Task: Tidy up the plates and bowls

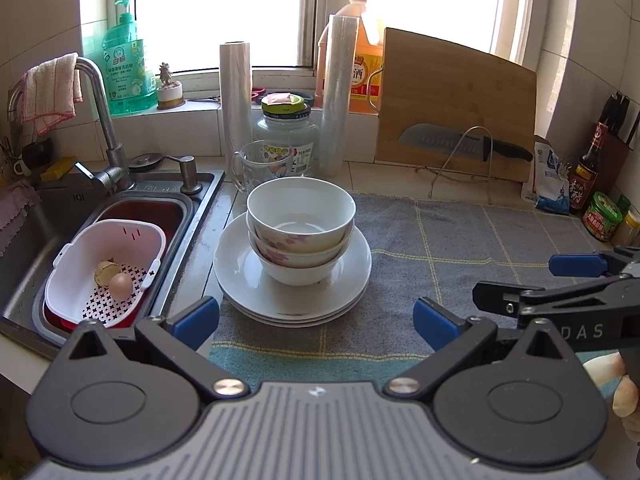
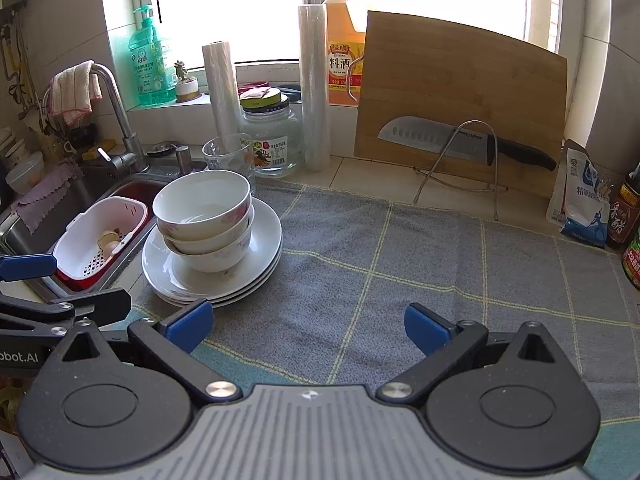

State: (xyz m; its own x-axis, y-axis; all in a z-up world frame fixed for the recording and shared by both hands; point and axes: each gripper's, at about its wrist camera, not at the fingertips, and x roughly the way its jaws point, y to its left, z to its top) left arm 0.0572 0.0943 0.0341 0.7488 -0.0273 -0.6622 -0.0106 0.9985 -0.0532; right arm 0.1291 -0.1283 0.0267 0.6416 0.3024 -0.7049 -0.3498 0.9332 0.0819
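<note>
My biggest worry is the stack itself: three bowls (image 1: 301, 228) nested on top of three plates (image 1: 292, 276), sitting at the left edge of the grey checked cloth (image 1: 460, 248) on the counter (image 1: 384, 178), just beside the sink (image 1: 52, 216). If I take the top bowl by its rim and the one beneath clings to it, the lower bowl could lift and drop; glazed china is slick against my blue pads. If I nudge the pile leftward instead, the plates could slide off the cloth toward the sink, where a white colander (image 1: 104, 276) holds an egg and a broken shell. A glass measuring jug (image 1: 256, 164) and a glass jar (image 1: 286, 136) stand close behind the stack, so overreaching could knock them. My left gripper (image 1: 316, 322) hangs wide open and empty just in front of the plates; my right gripper (image 2: 308, 326) is likewise spread wide, holding nothing, over bare cloth to the right of the stack. Counted: three bowls, three plates, two grippers, two rolls of film standing behind.
</note>
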